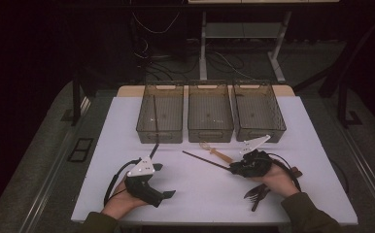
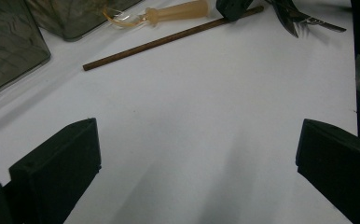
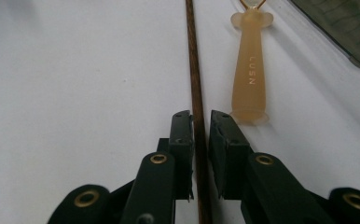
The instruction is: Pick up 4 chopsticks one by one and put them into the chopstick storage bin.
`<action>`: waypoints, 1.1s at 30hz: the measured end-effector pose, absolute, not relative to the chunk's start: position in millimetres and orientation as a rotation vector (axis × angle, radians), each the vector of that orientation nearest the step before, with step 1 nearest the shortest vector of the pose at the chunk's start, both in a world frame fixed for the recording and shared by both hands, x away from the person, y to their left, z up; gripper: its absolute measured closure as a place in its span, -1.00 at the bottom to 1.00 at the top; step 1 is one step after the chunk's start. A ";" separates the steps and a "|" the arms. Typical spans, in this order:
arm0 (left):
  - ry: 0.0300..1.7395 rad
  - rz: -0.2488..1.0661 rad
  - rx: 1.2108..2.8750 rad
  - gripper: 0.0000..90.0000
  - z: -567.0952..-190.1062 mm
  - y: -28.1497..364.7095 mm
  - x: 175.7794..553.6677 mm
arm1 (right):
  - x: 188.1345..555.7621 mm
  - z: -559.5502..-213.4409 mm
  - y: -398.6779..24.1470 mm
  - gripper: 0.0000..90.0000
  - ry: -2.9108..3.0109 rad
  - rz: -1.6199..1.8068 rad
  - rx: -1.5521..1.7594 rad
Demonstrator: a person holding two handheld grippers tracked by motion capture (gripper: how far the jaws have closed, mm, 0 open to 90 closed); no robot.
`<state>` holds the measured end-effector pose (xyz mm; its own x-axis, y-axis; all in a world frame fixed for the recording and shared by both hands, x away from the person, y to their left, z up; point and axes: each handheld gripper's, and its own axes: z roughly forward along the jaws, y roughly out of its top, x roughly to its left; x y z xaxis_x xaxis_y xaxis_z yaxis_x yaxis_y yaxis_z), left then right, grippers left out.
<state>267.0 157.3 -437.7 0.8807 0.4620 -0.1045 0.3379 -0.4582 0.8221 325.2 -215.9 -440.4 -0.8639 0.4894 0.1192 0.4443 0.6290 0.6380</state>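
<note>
Chopstick [image 3: 196, 84], a thin brown stick, lies flat on our white table [image 1: 200, 189] just in front of the three smoked plastic bins [image 1: 210, 111], with a tan-handled whisk [image 3: 250, 79] just beside it. Our right gripper [image 3: 200, 126] has its jaws nearly together around one end of the stick, though we cannot tell if the pads press it yet. Left gripper [image 2: 197, 154] rests well apart on bare table, jaws wide; dark cutlery [image 1: 257, 193] lies by our right hand.
</note>
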 end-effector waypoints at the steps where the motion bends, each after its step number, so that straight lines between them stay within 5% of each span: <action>1: 0.577 0.164 2.091 -1.00 -437.7 157.4 267.0 | 325.2 -441.1 -215.0 0.76 2.776 1.047 0.792; 33: 0.572 0.166 2.099 -1.00 -437.8 157.0 266.9 | 323.9 -438.7 -214.3 0.89 2.771 1.011 0.757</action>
